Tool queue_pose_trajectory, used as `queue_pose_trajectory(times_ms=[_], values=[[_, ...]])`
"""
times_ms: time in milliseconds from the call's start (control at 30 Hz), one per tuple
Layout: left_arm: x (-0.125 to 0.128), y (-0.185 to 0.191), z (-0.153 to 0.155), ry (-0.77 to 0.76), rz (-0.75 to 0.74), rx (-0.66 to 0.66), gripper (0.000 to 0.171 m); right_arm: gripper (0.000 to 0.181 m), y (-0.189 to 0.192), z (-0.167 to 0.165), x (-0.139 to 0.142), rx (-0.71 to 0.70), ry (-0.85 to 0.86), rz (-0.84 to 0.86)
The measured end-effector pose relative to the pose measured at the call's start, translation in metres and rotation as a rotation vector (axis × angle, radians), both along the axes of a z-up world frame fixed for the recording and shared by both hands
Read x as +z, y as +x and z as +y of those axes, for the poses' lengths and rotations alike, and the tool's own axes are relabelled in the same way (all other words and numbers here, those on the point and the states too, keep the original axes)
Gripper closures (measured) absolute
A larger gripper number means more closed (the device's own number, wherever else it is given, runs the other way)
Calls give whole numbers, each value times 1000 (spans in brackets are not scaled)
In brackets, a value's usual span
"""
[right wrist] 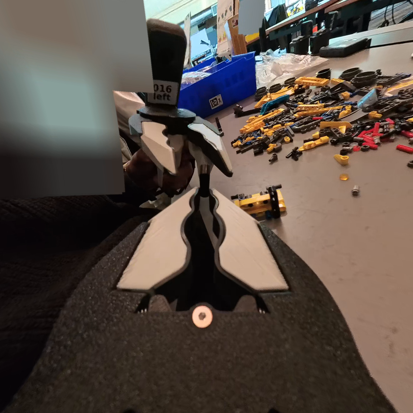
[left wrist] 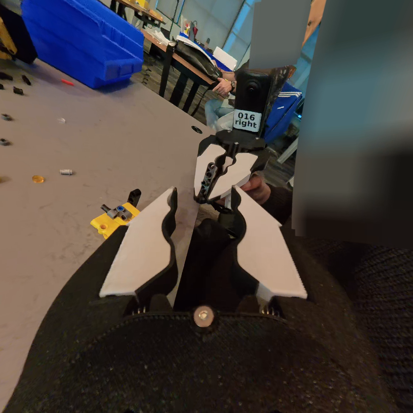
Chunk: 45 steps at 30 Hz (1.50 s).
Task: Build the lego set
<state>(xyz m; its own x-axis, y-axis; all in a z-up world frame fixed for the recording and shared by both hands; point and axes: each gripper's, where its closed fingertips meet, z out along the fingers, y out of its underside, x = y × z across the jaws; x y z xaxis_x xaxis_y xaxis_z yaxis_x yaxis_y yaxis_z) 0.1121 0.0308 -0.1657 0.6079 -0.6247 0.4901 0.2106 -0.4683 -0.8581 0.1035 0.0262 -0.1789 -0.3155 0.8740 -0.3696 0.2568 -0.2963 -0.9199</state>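
Observation:
My right gripper [right wrist: 204, 190] is shut on a black beam with holes [right wrist: 204, 182], seen end-on between its tips. In the left wrist view the right gripper [left wrist: 204, 197] points towards the camera with the black beam [left wrist: 207, 178] clamped lengthwise between its white fingers. My left gripper [left wrist: 204, 189] is open and empty, and the beam's lower end sits just ahead of the gap between its tips. In the right wrist view the left gripper [right wrist: 201, 172] stands open just above the beam. Both are held above the grey table's near edge [left wrist: 111, 138].
A small yellow assembly with black and grey pieces [left wrist: 114, 218] [right wrist: 259, 201] lies on the table beside the grippers. An orange round stud [left wrist: 38, 178] and a grey pin [left wrist: 66, 172] lie farther out. A pile of yellow, black and red pieces [right wrist: 312, 125] and a blue bin [right wrist: 219, 82] stand behind. The tips of both grippers are at nearly the same place. The orange round stud [left wrist: 38, 178] is about equally far from each gripper, around 15 cm. It turns up in the right wrist view [right wrist: 344, 178] as well.

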Motion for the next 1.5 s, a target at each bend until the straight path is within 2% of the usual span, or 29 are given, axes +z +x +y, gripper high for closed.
queue_pose_trajectory(times_ms=[167,233,533,567,700,733,767,867,900,967,1100,1300,1400,1500], values=[[-1,8,-2,12,21,-30,139,175,-3,-12,-9,38,83,-51],[-2,11,-3,7,16,-51,161,175,-4,-15,-12,39,115,-62],[17,2,-4,24,-187,-46,166,174,-2,-14,6,44,2,63],[18,-2,-3,27,-205,-27,167,170,-3,-12,6,27,24,70],[24,-18,0,43,-260,25,167,112,-5,4,-8,-112,234,16],[23,-19,0,44,-249,31,167,110,-5,5,-9,-129,276,15],[22,-20,0,45,-236,37,166,113,-5,7,-7,-153,300,28],[20,-16,-1,50,-203,29,166,169,-1,10,6,-204,330,136],[20,-15,-1,51,-195,22,166,181,0,9,8,-195,326,148],[19,-11,-3,50,-182,6,167,180,0,6,7,-150,292,131],[18,-4,-6,55,-169,-31,166,153,0,-5,4,-37,125,77],[10,6,-9,36,-111,-76,167,163,4,-17,0,107,34,14],[7,11,-10,28,-99,-100,167,172,5,-23,-2,155,46,-13],[4,15,-12,19,-85,-117,167,174,6,-26,-6,180,70,-39]])
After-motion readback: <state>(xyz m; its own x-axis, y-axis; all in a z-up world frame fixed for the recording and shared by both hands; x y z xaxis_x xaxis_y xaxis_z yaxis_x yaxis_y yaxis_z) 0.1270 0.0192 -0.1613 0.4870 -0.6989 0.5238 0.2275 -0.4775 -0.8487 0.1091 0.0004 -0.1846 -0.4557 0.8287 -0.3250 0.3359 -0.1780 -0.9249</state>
